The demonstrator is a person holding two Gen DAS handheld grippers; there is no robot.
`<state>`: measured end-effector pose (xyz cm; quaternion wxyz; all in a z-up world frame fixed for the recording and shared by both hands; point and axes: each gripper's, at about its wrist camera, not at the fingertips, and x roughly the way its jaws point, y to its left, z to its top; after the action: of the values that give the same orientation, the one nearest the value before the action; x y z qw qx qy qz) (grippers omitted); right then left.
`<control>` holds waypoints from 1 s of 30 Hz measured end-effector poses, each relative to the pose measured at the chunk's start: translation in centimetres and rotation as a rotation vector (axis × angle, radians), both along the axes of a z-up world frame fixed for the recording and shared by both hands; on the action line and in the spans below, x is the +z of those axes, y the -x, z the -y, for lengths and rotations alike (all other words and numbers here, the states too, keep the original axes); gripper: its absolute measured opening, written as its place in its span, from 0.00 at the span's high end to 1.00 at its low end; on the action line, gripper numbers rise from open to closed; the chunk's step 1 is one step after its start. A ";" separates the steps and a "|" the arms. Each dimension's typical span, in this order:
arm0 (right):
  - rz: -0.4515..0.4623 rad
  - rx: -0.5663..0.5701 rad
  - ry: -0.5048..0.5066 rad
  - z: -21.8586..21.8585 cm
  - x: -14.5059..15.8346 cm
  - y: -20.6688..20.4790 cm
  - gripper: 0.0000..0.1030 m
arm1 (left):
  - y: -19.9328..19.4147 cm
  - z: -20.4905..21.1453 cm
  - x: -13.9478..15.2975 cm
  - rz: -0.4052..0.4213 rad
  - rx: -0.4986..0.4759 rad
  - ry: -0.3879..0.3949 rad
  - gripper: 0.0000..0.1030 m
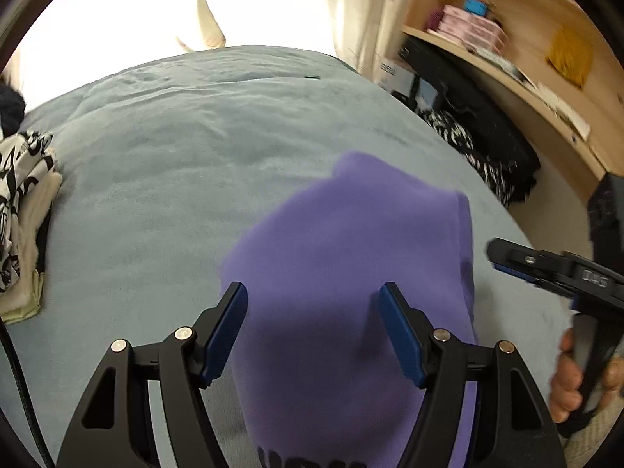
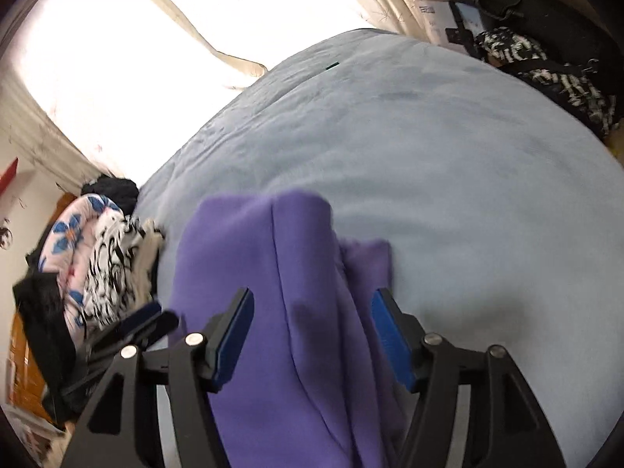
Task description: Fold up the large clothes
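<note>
A purple garment [image 1: 351,265] lies folded on the grey-blue bed cover [image 1: 175,163], near the edge closest to me. The left gripper [image 1: 313,335] hangs over it with its jaws standing wide apart, blue pads clear of the cloth, gripping nothing. The right gripper [image 2: 312,341] is likewise spread open above the purple folds, holding nothing; a hand [image 1: 573,382] grips its handle. At the bed's far side sits a heap of clothes [image 2: 97,265], black-and-white print against a floral piece. A wooden shelf [image 1: 518,74] holds pink boxes [image 1: 468,27] and papers.
</note>
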<state>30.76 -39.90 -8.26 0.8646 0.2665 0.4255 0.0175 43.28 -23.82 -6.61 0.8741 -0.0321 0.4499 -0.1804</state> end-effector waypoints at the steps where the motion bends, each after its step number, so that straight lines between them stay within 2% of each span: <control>1: -0.001 0.000 -0.009 0.0 -0.2 -1.0 0.39 | -0.5 -0.4 -0.1 -0.010 0.012 0.015 0.34; 5: -0.039 0.004 0.000 -0.6 -2.0 -3.4 0.39 | -2.0 -1.5 -1.0 -0.052 0.038 0.068 0.34; 8: -0.069 0.014 -0.044 -0.6 -3.7 -4.2 0.39 | -2.7 -1.4 -1.8 -0.068 0.043 0.074 0.34; 9: -0.065 0.015 -0.050 -0.6 -4.0 -4.1 0.42 | -3.0 -1.2 -2.1 -0.073 0.045 0.070 0.34; 10: -0.060 0.018 -0.038 -0.7 -4.0 -3.9 0.69 | -3.2 -1.1 -2.4 -0.081 0.047 0.068 0.34; 11: -0.080 0.014 -0.005 -0.7 -4.1 -3.8 0.82 | -3.5 -0.9 -2.8 -0.094 0.050 0.068 0.33; 13: -0.106 -0.035 0.065 -0.6 -4.2 -3.3 0.83 | -3.9 0.2 -3.1 -0.109 0.042 0.049 0.31; 14: -0.120 -0.067 0.112 -0.6 -4.1 -3.2 0.87 | -3.9 1.0 -3.2 -0.104 0.040 0.019 0.28; 17: -0.176 -0.132 0.135 0.4 -5.2 -2.7 0.87 | -4.4 3.5 -3.7 -0.088 0.035 -0.088 0.21; 21: -0.241 -0.124 0.204 -0.4 -7.2 -3.1 0.88 | -5.2 5.6 -5.0 -0.095 0.048 -0.195 0.15; 26: -0.259 -0.132 0.290 -1.5 -8.8 -4.0 0.86 | -6.0 5.9 -6.6 -0.121 0.089 -0.227 0.06; 30: -0.253 -0.140 0.337 -2.2 -8.7 -4.0 0.85 | -6.2 5.4 -7.1 -0.134 0.108 -0.218 0.03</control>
<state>34.76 -37.65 -17.01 0.8358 0.1473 0.5080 -0.1473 49.45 -29.26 -13.66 0.8487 0.0268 0.5220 -0.0807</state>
